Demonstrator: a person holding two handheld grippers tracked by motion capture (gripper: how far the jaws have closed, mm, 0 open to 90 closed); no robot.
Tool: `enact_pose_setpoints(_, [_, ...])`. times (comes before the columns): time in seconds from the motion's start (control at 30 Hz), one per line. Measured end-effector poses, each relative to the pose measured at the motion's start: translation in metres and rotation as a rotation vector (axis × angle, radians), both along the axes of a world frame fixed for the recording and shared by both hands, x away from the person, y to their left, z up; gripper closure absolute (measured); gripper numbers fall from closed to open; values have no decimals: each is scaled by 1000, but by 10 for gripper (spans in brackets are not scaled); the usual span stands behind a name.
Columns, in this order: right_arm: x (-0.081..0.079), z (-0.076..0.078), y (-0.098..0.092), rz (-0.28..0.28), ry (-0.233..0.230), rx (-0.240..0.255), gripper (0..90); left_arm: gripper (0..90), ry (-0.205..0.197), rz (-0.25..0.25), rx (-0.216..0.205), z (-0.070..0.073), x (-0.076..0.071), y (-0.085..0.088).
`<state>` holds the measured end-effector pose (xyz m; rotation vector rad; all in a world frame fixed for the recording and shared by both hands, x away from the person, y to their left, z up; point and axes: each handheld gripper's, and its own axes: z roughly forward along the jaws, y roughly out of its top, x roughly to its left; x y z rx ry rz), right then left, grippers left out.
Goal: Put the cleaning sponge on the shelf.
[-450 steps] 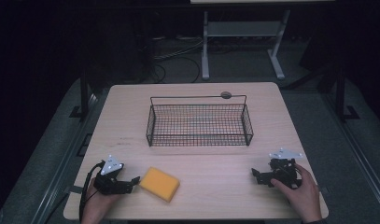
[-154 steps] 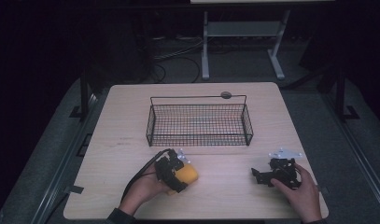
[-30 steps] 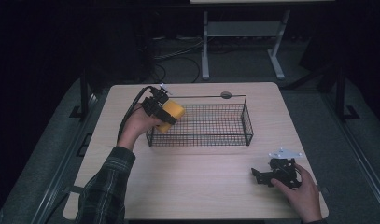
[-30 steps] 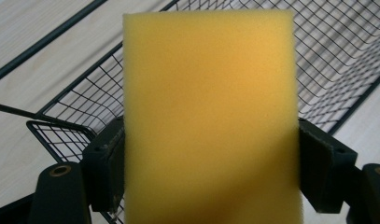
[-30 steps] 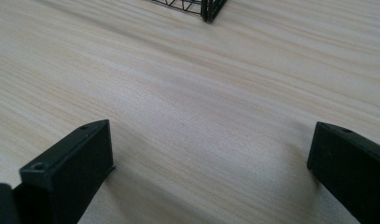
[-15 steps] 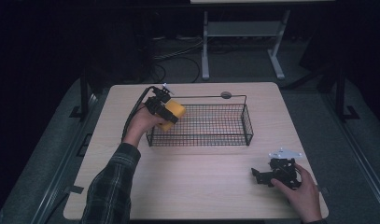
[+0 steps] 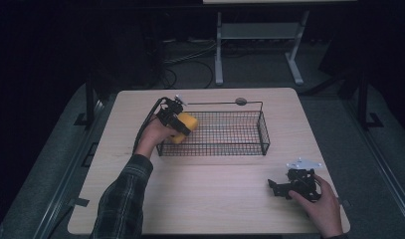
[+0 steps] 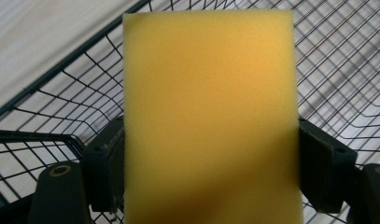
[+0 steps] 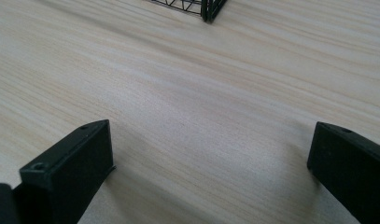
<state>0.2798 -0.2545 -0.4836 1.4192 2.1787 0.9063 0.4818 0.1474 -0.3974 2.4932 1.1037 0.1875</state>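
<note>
A yellow sponge (image 7: 184,125) is held at the left end of the black wire basket (image 7: 240,149), partly below its rim. My left gripper (image 7: 177,122) is shut on the yellow sponge (image 8: 211,116), with a black jaw pressing each of its long sides and basket mesh (image 8: 52,112) behind it. My right gripper (image 7: 278,187) rests on the table near the front right corner, held by a hand. Its jaws stand wide apart over bare wood (image 9: 201,116), open with nothing between them.
The wooden table (image 7: 215,199) has free room in front of the basket. A small round grey object (image 7: 241,101) lies behind the basket. A basket corner (image 9: 207,11) shows ahead of the right gripper. A metal stand (image 7: 259,45) and cables sit on the floor beyond the table.
My left gripper has sunk with the sponge from above the basket's left rim into its left end. The right gripper has stayed put.
</note>
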Motion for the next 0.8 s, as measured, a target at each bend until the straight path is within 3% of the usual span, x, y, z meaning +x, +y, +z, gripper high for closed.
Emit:
enact_pose_setpoints(0.27, [0, 0, 0, 0, 0, 0, 0, 224, 18, -8, 24, -9, 0, -1])
enact_pose_setpoints(0.8, [0, 0, 0, 0, 0, 0, 0, 220, 37, -3, 32, -16, -2, 0])
